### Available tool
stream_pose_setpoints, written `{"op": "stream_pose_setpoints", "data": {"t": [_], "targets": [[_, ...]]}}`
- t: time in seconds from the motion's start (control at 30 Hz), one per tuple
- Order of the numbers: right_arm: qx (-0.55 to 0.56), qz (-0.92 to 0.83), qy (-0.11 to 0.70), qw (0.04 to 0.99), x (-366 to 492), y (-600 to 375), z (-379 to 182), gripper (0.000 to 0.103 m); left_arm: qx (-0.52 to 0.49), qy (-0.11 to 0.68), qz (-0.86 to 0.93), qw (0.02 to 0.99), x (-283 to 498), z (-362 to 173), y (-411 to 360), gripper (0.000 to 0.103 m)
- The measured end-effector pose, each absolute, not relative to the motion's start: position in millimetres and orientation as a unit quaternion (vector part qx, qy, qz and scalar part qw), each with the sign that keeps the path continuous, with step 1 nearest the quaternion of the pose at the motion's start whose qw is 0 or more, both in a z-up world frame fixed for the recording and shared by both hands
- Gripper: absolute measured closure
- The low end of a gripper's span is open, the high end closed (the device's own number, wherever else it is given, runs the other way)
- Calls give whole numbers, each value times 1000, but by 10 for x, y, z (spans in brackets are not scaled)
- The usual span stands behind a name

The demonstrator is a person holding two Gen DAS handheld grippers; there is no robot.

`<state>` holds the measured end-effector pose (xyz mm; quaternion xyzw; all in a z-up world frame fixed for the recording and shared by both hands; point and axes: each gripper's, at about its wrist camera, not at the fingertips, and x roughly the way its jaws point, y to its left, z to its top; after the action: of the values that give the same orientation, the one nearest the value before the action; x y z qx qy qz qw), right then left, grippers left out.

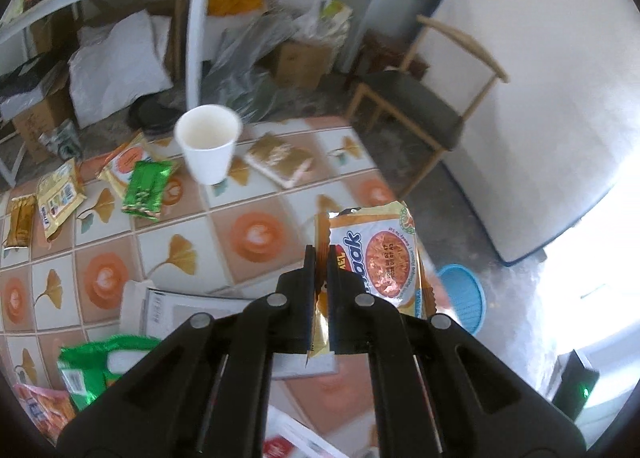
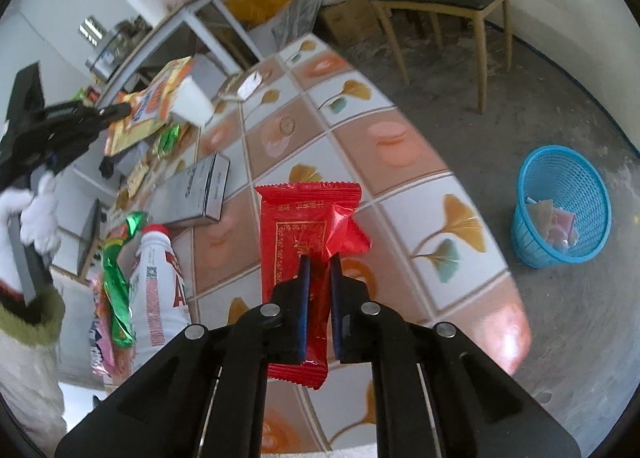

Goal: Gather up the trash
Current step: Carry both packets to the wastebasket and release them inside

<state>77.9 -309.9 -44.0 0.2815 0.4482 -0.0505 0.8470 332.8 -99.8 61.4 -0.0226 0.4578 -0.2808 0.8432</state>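
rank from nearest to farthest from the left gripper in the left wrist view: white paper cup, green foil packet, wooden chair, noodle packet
1. noodle packet, pinched in the left gripper jaws
2. green foil packet, on the table, left
3. white paper cup, just beyond it
4. wooden chair, on the floor past the table

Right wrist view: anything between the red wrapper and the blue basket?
Nothing in the way. In the right wrist view, only bare tablecloth and grey floor lie between the red wrapper held by the right gripper and the blue basket.
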Motion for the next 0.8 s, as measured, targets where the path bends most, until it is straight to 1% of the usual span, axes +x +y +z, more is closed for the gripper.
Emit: {"op": "stream_pose_setpoints", "data": {"t": [0.17, 0.37, 0.57, 0.8], "targets": [[305, -71, 418, 853, 530, -3368, -326, 94, -19, 446, -326, 833, 2939, 752, -1284, 100], [346, -111, 377, 852, 157, -3823, -270, 94, -11, 458, -365, 810, 2558, 690, -1794, 100], [402, -177, 330, 836, -470, -4442, -320, 94, 18, 484, -401, 777, 2188, 480, -2598, 100], [461, -236, 311, 797, -1136, -5019, -652, 94, 52, 527, -417, 739, 1901, 29, -3547, 99]]}}
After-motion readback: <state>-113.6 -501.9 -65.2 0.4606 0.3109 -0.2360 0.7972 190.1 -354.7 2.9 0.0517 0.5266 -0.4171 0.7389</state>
